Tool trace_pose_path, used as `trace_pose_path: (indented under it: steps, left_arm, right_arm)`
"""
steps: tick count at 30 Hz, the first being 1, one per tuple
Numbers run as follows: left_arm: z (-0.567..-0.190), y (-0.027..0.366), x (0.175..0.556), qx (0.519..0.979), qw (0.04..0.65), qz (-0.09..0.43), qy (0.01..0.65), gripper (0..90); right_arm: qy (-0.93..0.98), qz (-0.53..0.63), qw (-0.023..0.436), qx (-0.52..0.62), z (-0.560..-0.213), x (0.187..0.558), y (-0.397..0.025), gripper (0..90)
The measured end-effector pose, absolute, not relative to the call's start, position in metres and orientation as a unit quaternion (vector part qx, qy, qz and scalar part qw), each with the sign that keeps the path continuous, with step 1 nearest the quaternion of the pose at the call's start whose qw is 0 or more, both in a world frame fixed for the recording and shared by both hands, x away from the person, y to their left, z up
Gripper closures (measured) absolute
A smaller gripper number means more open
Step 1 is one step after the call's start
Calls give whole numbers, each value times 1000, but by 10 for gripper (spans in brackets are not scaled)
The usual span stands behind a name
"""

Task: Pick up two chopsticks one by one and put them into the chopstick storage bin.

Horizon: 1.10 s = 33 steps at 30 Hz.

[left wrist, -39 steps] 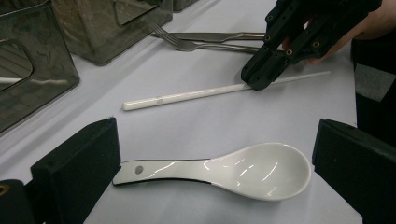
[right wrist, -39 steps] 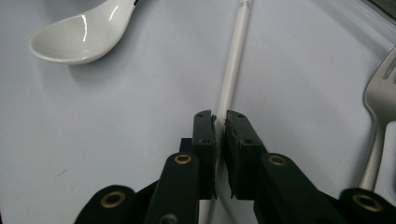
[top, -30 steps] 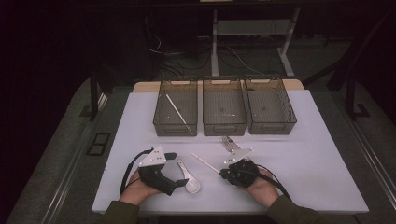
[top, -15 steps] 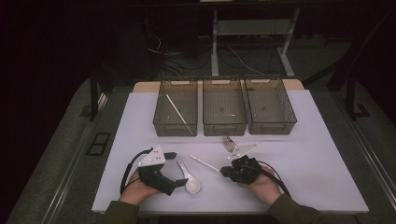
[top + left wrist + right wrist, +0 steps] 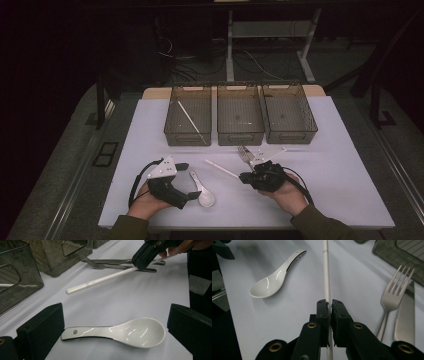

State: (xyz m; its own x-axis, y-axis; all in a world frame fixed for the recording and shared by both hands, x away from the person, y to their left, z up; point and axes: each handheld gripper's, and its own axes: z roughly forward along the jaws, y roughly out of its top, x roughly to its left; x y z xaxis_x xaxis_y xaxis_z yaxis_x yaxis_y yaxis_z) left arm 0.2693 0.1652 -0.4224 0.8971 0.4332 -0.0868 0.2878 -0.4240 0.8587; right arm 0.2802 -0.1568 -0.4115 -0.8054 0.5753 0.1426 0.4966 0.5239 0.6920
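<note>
White and slender, the plastic chopstick (image 5: 326, 270) lies clamped between the closed jaws of the right gripper (image 5: 329, 305), running toward twelve o'clock over the pale tabletop (image 5: 340, 170), while the left gripper (image 5: 112, 325) rests wide open around a glossy white ceramic soup spoon (image 5: 120, 332).

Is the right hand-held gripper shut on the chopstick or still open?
Shut. In the right gripper view, the right hand-held gripper has both jaws pressed against the white chopstick, which runs out between them over the table.

White chopstick (image 5: 326, 277), slim, straight, low over the white table, clamped near one end
</note>
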Motion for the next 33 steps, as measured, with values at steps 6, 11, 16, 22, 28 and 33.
trace_pose_path:
  steps: [6, 11, 16, 22, 28, 33]
  left_arm:
    - [-422, 165, 269, 840, 492, 74, 215, 0]
    - [-423, 164, 269, 837, 495, 73, 220, 0]
    - [-423, 164, 269, 838, 495, 74, 219, 0]
    - [-422, 165, 269, 837, 496, 76, 217, 0]
    - [-423, 164, 269, 834, 499, 73, 222, 0]
    - [-422, 164, 269, 835, 500, 73, 219, 0]
  right_arm:
    - [866, 389, 53, 310, -404, 283, -162, 848]
    - [861, 399, 58, 312, -394, 285, -167, 848]
    - [852, 413, 68, 316, -382, 291, -171, 848]
    - [844, 425, 78, 317, -369, 301, -170, 848]
    - [836, 435, 82, 325, -359, 318, -164, 848]
    - [831, 435, 83, 337, -351, 336, -156, 848]
